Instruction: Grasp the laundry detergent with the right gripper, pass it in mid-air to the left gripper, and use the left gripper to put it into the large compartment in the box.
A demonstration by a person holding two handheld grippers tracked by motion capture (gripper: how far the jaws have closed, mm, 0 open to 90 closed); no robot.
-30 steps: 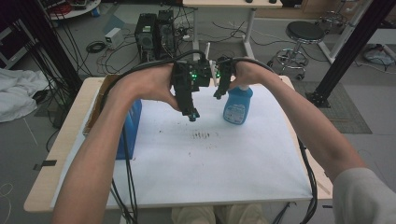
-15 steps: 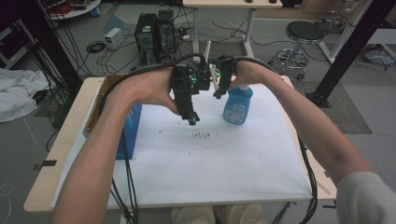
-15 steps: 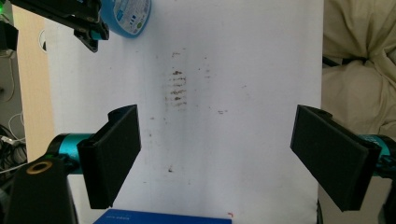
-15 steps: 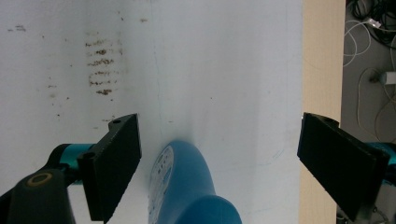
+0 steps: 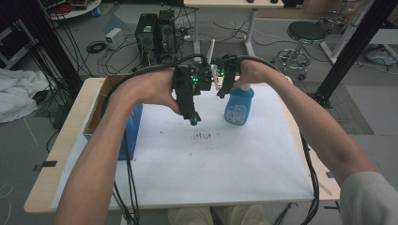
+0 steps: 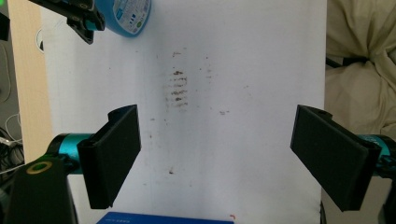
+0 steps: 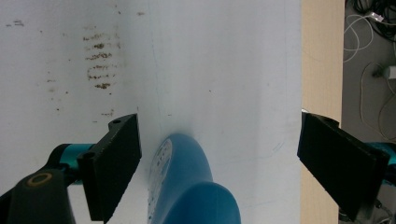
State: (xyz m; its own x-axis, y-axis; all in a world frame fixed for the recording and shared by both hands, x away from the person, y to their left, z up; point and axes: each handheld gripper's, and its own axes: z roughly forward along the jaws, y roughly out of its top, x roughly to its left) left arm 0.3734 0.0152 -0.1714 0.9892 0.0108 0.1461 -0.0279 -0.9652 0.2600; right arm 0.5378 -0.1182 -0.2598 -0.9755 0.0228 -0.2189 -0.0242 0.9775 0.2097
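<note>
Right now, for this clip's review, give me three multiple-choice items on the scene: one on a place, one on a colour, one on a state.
1. Where is the bottle relative to the stains?
A. farther from the person, to the right
B. nearer the person
C. on top of them

2. What colour is the bottle?
A. red
B. blue
C. green

3. How is the right gripper set?
A. shut on the bottle
B. open, straddling the bottle
C. shut, empty

Answers: 1 A, the high view shows it beyond them; 2 B, its body is blue; 3 B, the right gripper view shows wide-apart jaws with the bottle between, untouched.
</note>
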